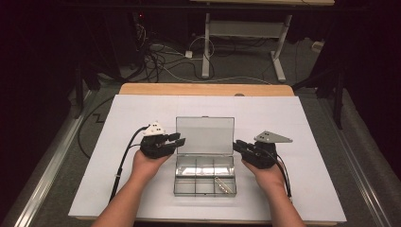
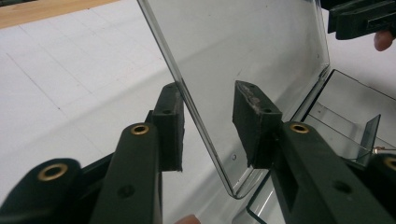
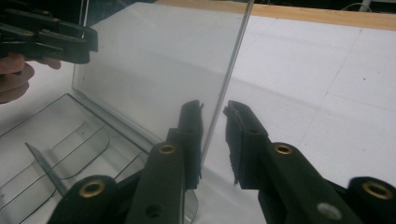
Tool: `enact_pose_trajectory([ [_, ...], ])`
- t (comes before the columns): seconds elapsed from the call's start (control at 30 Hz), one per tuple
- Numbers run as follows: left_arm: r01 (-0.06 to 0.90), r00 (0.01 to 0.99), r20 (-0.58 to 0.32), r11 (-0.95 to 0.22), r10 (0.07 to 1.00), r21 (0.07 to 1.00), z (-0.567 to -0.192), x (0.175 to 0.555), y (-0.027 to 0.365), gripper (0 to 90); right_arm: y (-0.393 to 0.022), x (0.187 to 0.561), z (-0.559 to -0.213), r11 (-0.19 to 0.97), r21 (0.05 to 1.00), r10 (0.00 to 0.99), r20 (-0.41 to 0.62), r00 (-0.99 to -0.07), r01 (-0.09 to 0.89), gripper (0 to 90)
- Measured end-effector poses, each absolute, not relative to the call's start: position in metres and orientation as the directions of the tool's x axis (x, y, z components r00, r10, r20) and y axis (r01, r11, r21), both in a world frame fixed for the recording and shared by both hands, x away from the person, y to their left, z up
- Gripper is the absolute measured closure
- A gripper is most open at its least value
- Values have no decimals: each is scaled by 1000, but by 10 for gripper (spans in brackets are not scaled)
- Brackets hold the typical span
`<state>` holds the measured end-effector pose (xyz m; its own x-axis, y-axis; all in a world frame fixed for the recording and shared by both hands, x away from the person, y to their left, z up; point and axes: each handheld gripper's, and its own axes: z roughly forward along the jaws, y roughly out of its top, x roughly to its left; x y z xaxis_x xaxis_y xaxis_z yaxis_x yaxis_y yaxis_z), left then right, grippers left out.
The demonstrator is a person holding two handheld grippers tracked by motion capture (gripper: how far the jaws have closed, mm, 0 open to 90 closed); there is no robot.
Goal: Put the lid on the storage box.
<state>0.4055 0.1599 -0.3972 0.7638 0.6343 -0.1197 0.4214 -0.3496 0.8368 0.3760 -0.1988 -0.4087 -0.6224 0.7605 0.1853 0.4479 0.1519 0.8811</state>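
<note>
A clear plastic compartment box sits mid-table on the white sheet, with its lid standing upright. One front compartment holds a small metal piece. My left gripper is at the lid's left edge. In the left gripper view the lid passes between the jaws of the left gripper, and a gap shows at the far pad, so it is open. My right gripper is at the lid's right edge. There the right gripper straddles the lid, with one pad still apart from it.
A white sheet covers the wooden table, whose bare strip shows at the far edge. Beyond it the floor carries cables and a desk frame. Metal rails run along both sides of the table.
</note>
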Motion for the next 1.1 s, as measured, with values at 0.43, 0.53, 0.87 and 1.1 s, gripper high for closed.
enact_pose_trajectory([
  [0.43,378,768,-92,-334,633,863,-392,390,164,733,-187,363,-407,184,899,738,140,-660,397,900],
  [0.53,367,771,-79,-340,632,866,-391,386,164,747,-184,360,-406,189,906,733,126,-668,379,900],
  [0.87,339,780,-52,-352,624,872,-388,376,164,749,-182,354,-404,204,906,725,114,-679,370,900],
  [1.1,326,786,-39,-360,617,874,-388,370,165,747,-182,351,-404,205,907,720,116,-684,369,900],
])
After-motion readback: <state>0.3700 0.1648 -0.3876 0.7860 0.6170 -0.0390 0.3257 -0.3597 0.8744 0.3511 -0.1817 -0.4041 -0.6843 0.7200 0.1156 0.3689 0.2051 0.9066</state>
